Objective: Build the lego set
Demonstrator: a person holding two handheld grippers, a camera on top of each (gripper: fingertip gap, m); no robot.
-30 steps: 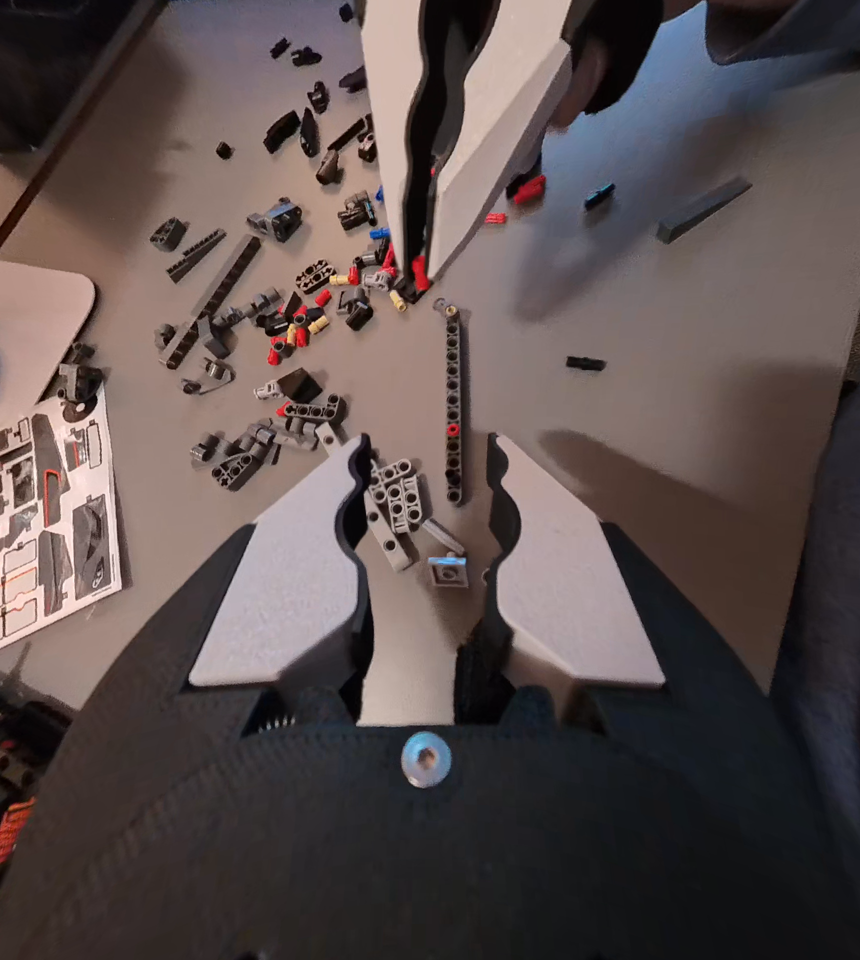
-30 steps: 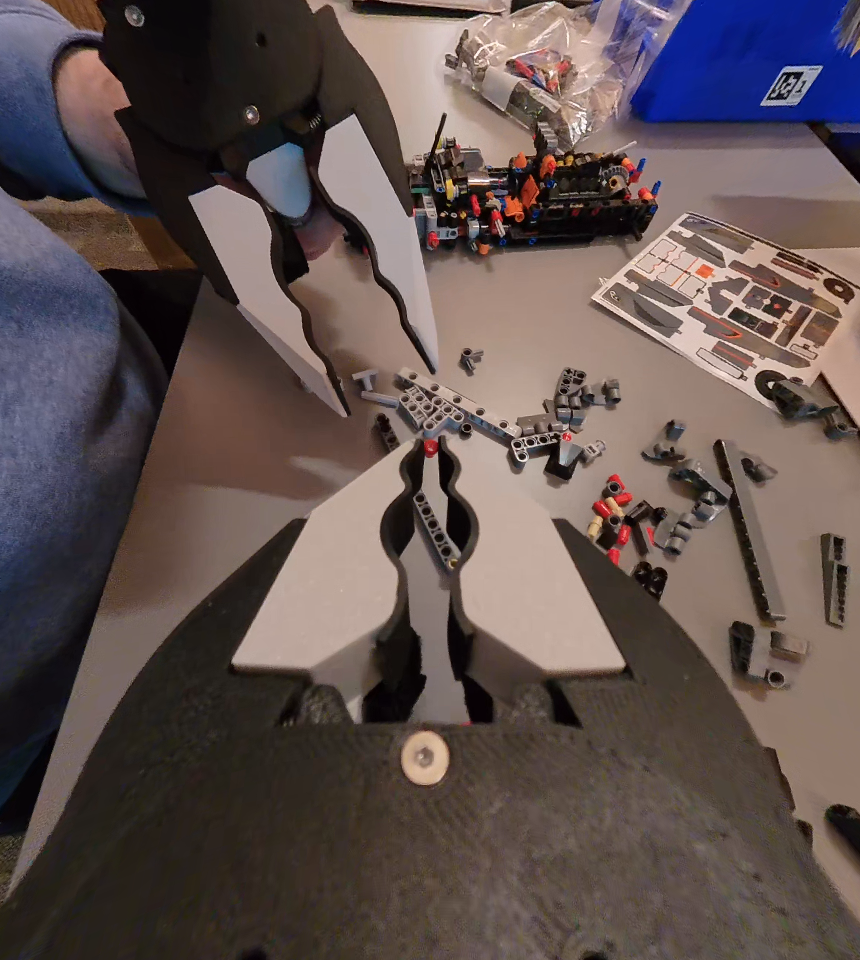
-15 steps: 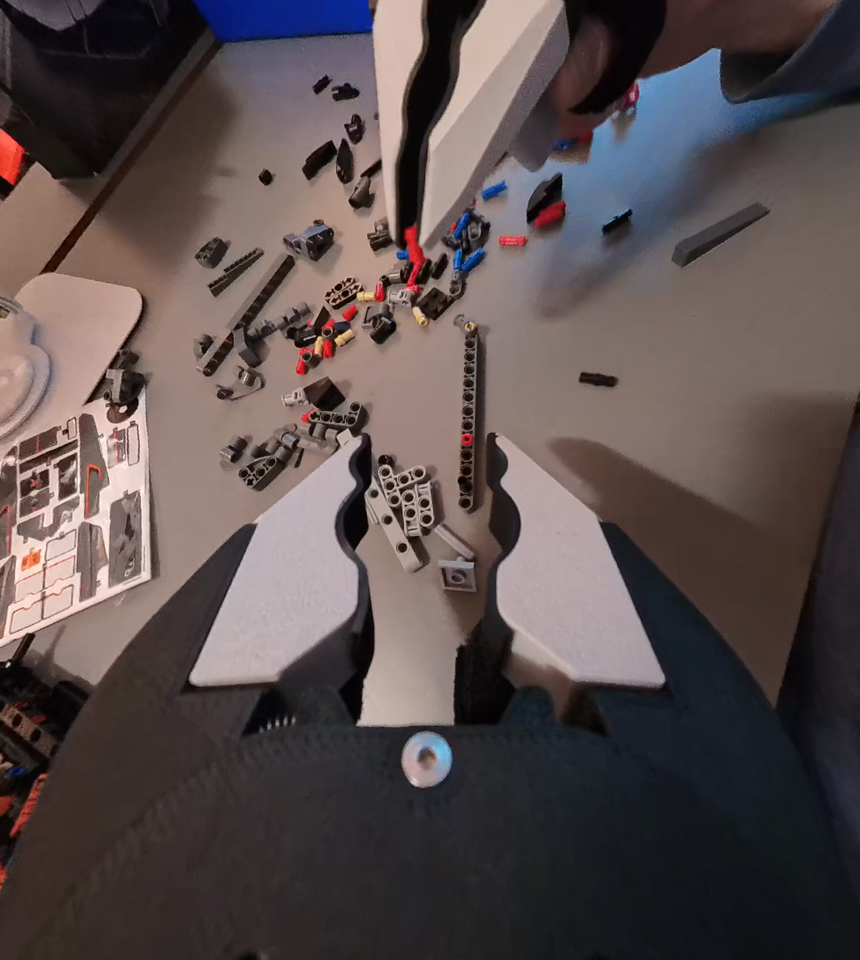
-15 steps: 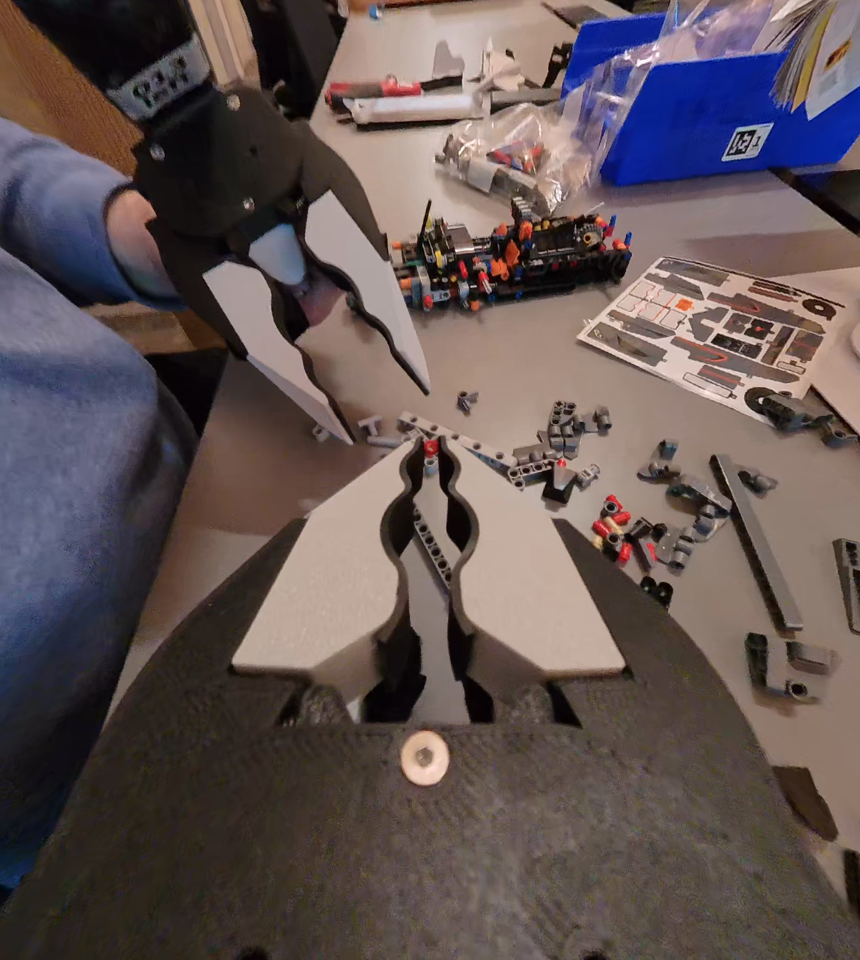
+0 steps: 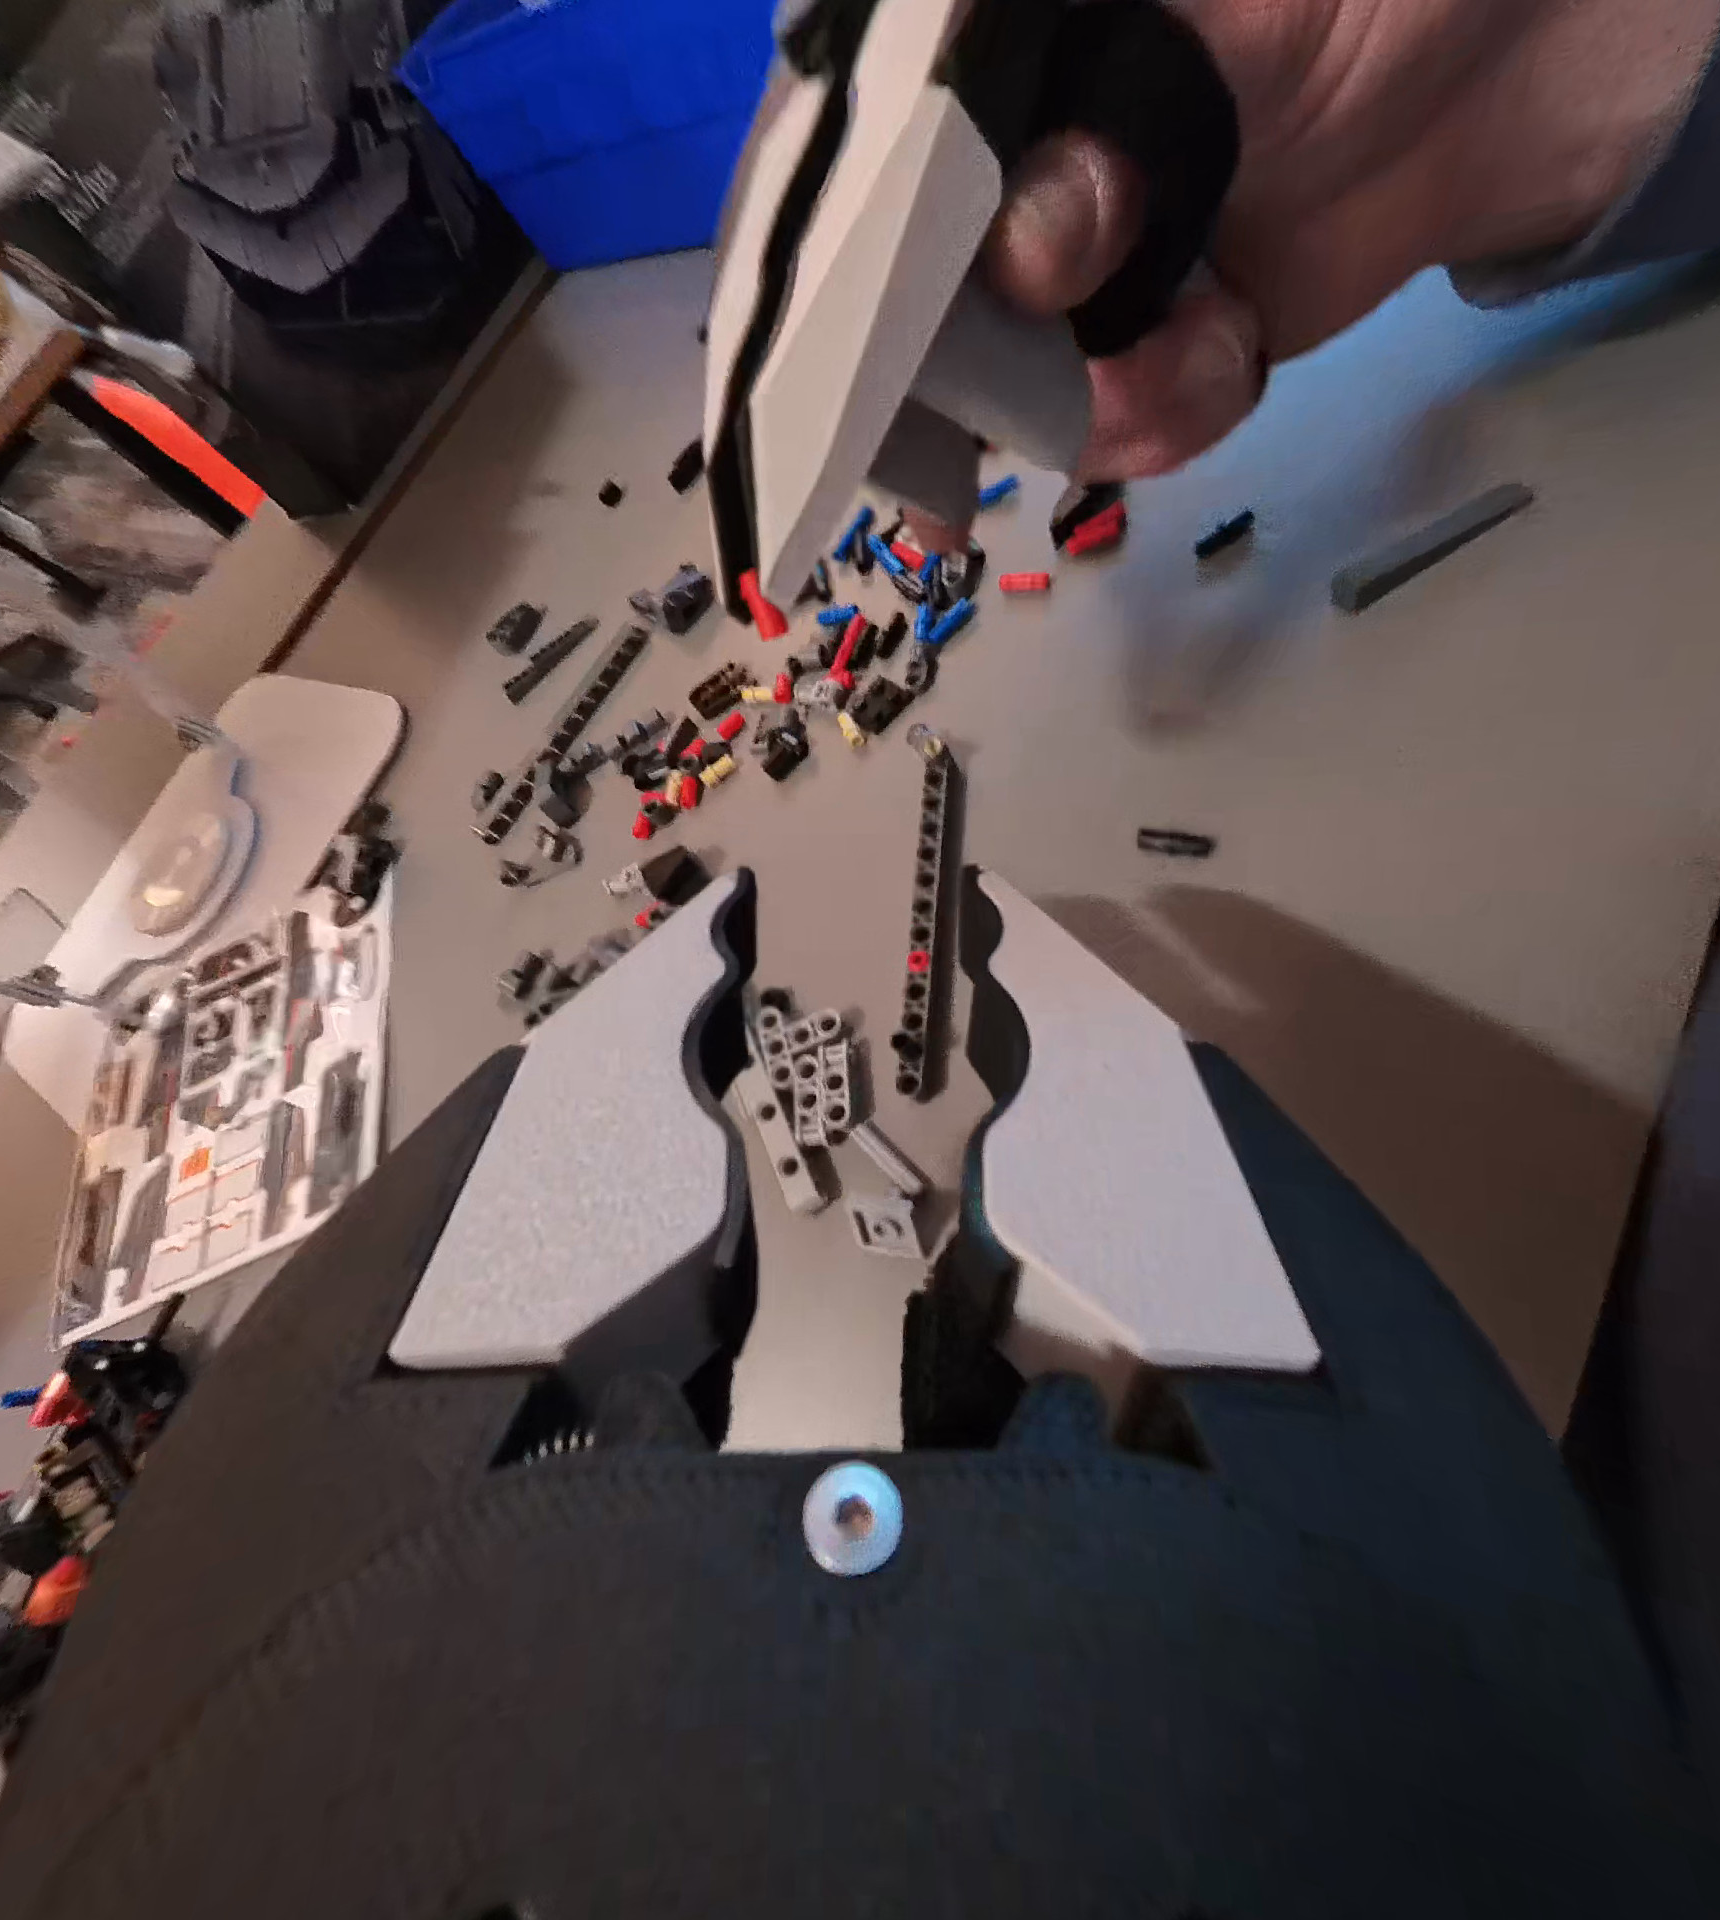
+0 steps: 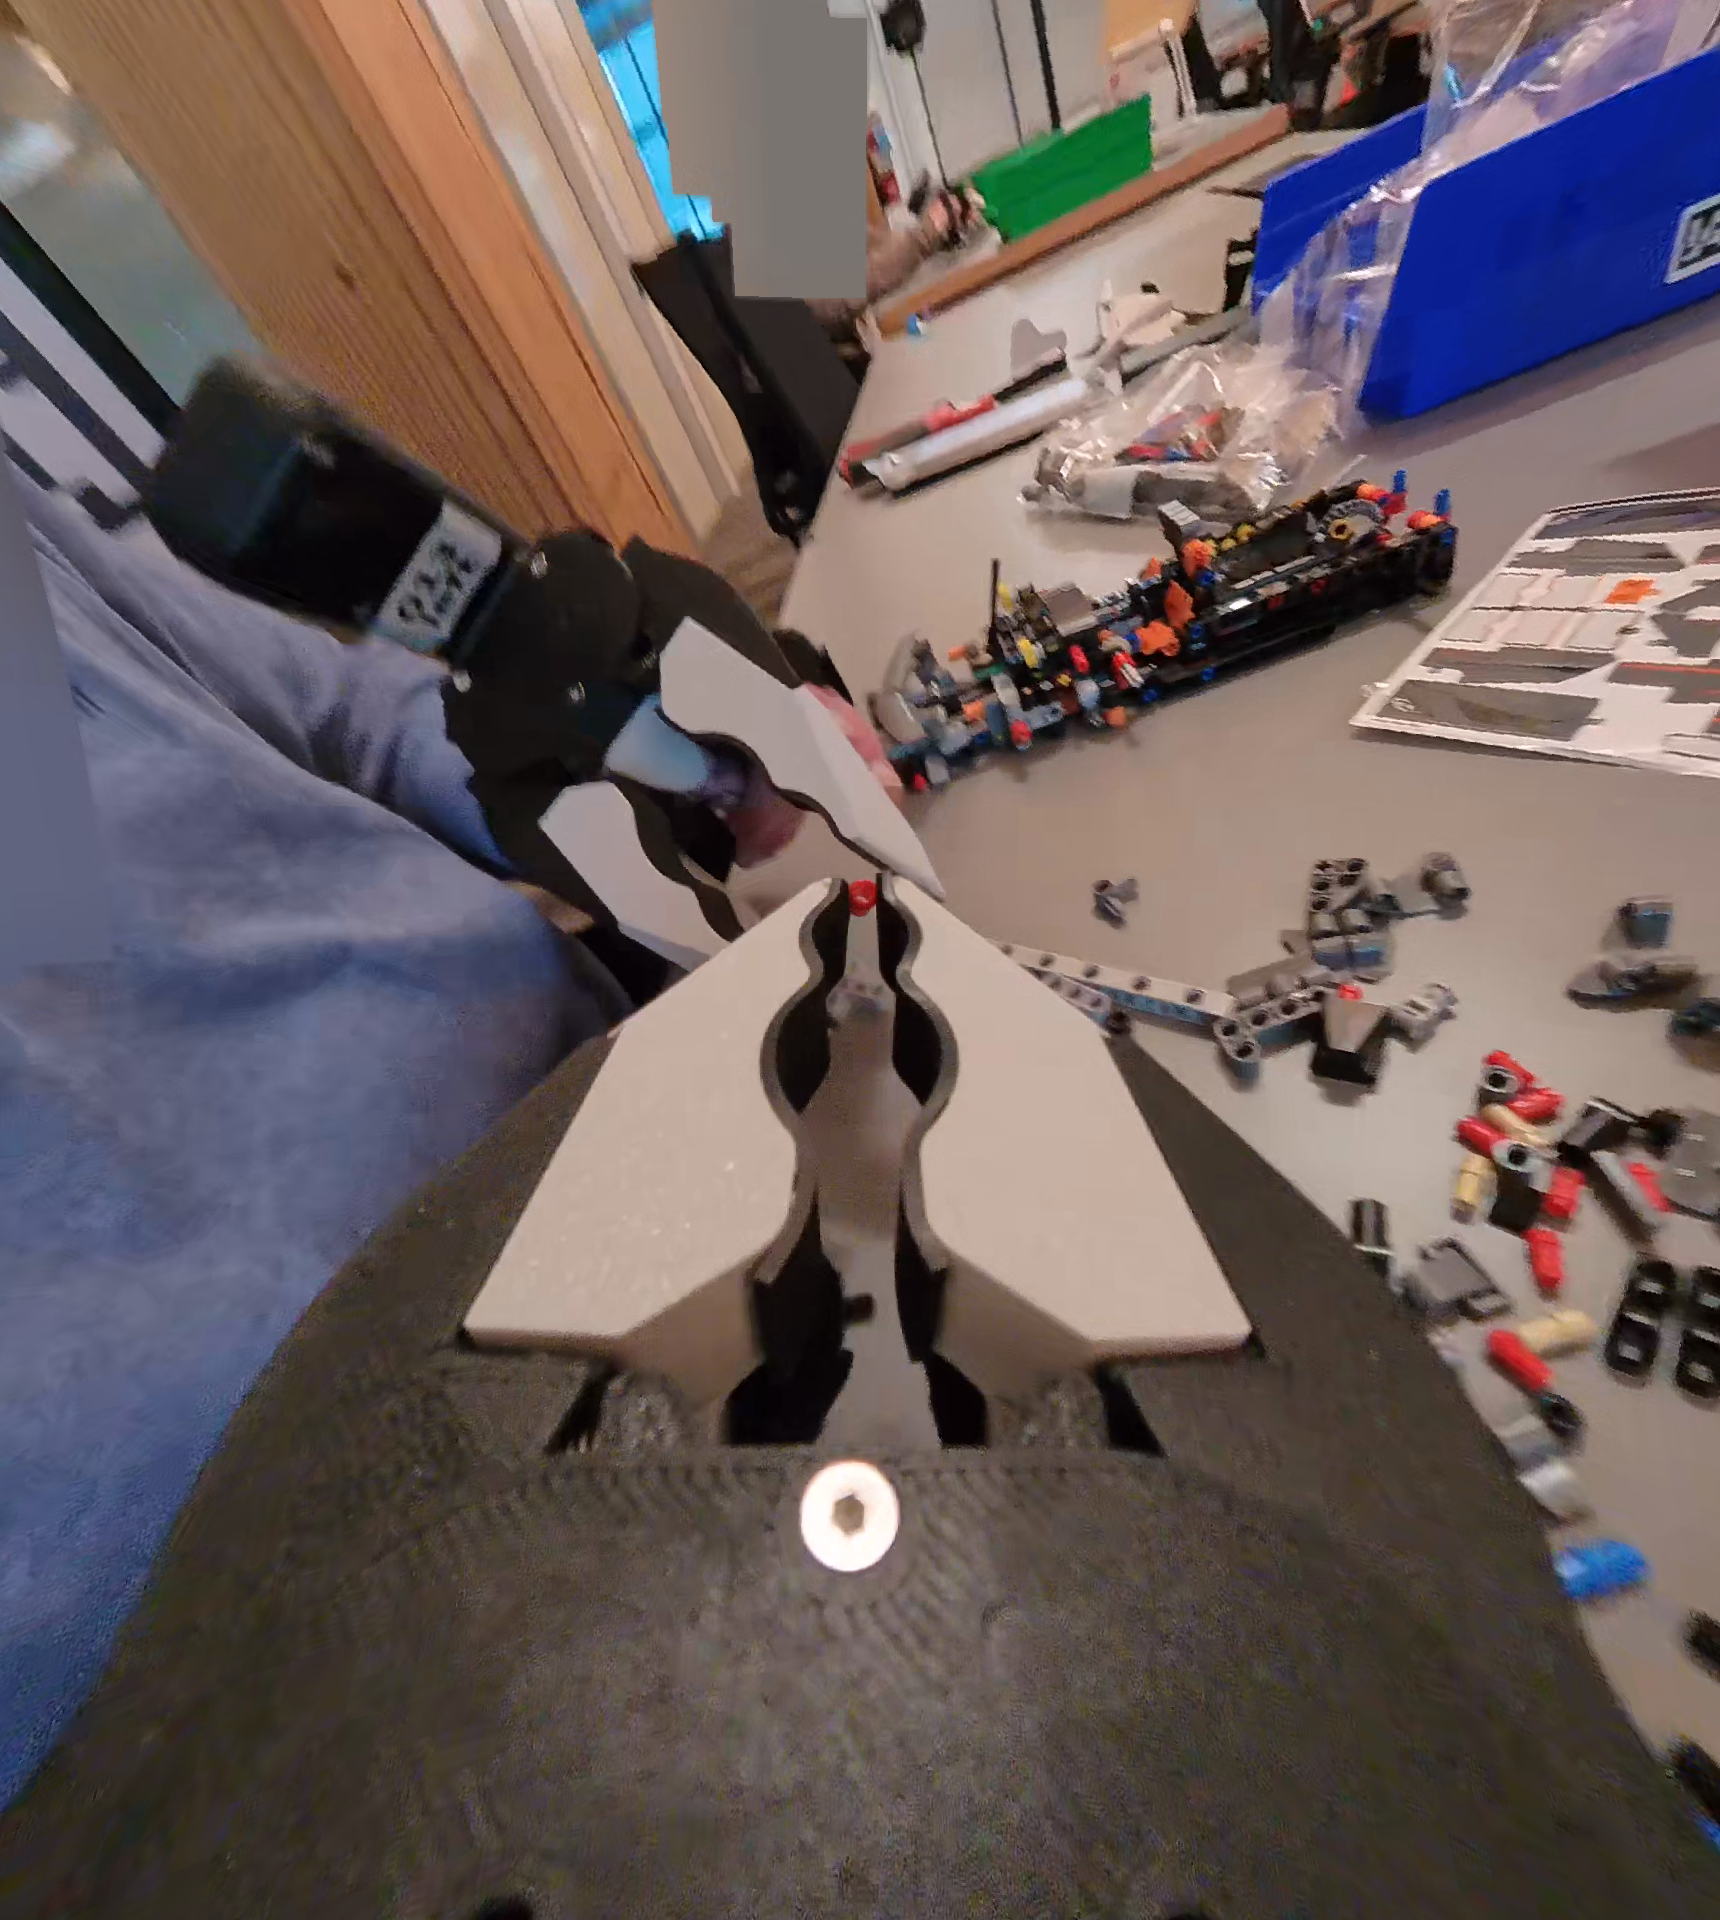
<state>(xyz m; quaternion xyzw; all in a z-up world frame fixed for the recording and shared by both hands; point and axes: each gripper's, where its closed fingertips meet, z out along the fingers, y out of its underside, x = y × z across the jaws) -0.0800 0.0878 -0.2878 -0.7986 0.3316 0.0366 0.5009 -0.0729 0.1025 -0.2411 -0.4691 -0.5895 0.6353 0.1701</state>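
In the left wrist view my left gripper (image 5: 861, 894) is open and empty, just above the grey table (image 5: 1303, 935). A cluster of light grey beams (image 5: 804, 1081) and a long dark beam (image 5: 923, 925) with a red pin in it lie between its fingers. My right gripper (image 5: 747, 594) hangs above the loose pile, shut on a small red pin (image 5: 762, 615). In the right wrist view the red pin (image 6: 861, 896) sits pinched at my right gripper's (image 6: 861, 902) tips. A left gripper finger (image 6: 783, 748) is close beyond it.
Loose small pieces (image 5: 731, 717) cover the table's middle. A sticker sheet (image 5: 222, 1101) and the partly built model (image 6: 1178, 623) lie to one side. A bag of parts (image 6: 1178, 447) and a blue bin (image 6: 1562, 239) stand farther back. A grey wedge (image 5: 1427, 545) lies alone. About 5 centimetres separates my left fingertips from my right.
My right gripper has risen off the loose pile with the red pin in it and come closer to my left gripper. My left gripper has stayed open over the grey beams.
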